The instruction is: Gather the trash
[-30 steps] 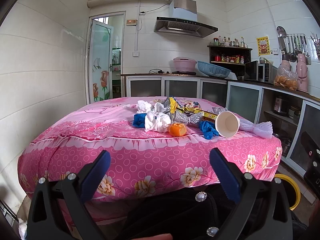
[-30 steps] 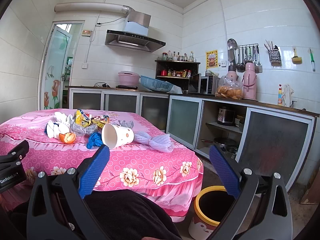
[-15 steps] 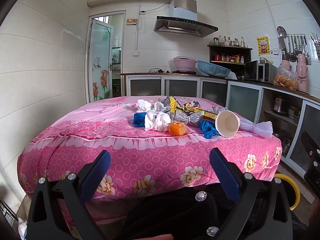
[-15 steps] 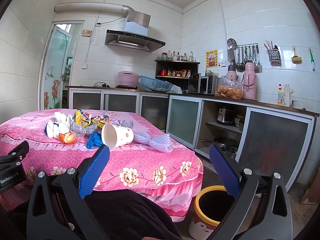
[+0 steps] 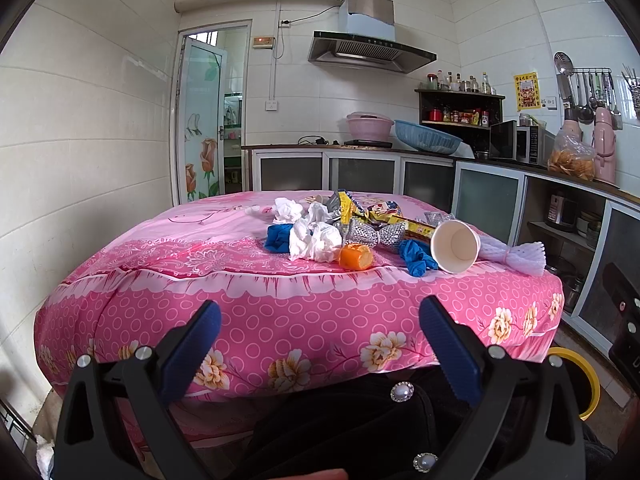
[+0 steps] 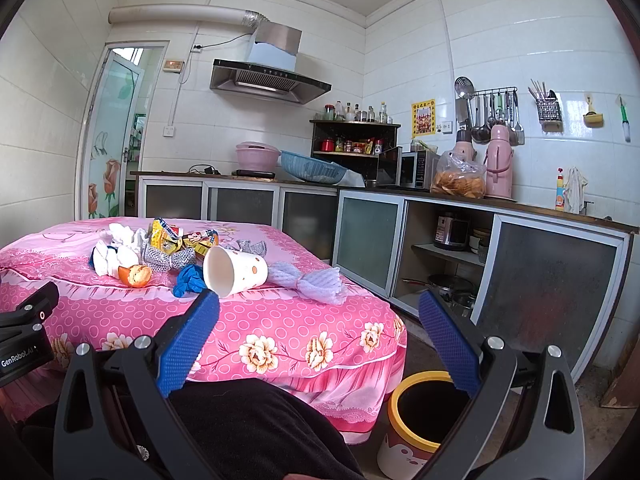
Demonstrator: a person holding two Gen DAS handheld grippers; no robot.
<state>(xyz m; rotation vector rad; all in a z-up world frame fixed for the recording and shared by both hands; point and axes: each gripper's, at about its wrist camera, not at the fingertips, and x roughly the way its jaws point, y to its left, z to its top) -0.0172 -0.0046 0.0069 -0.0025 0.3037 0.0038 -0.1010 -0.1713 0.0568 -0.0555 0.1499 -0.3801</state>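
Observation:
Trash lies in a heap on the pink table (image 5: 280,304): a tipped white paper cup (image 5: 455,245) (image 6: 234,269), crumpled white tissue (image 5: 314,240), an orange peel (image 5: 355,257) (image 6: 135,275), blue crumpled pieces (image 5: 416,257), yellow snack wrappers (image 5: 348,208), silver foil (image 5: 374,234) and a white foam net (image 5: 516,254) (image 6: 308,282). My left gripper (image 5: 320,326) is open, low in front of the table, well short of the heap. My right gripper (image 6: 320,322) is open too, off the table's right corner. A yellow-rimmed bin (image 6: 424,416) (image 5: 576,384) stands on the floor.
Kitchen cabinets and a counter (image 6: 440,196) run behind and to the right of the table, leaving a narrow floor gap where the bin stands. A person's dark-clothed lap (image 6: 256,432) sits below both grippers. A white tiled wall (image 5: 80,160) is on the left.

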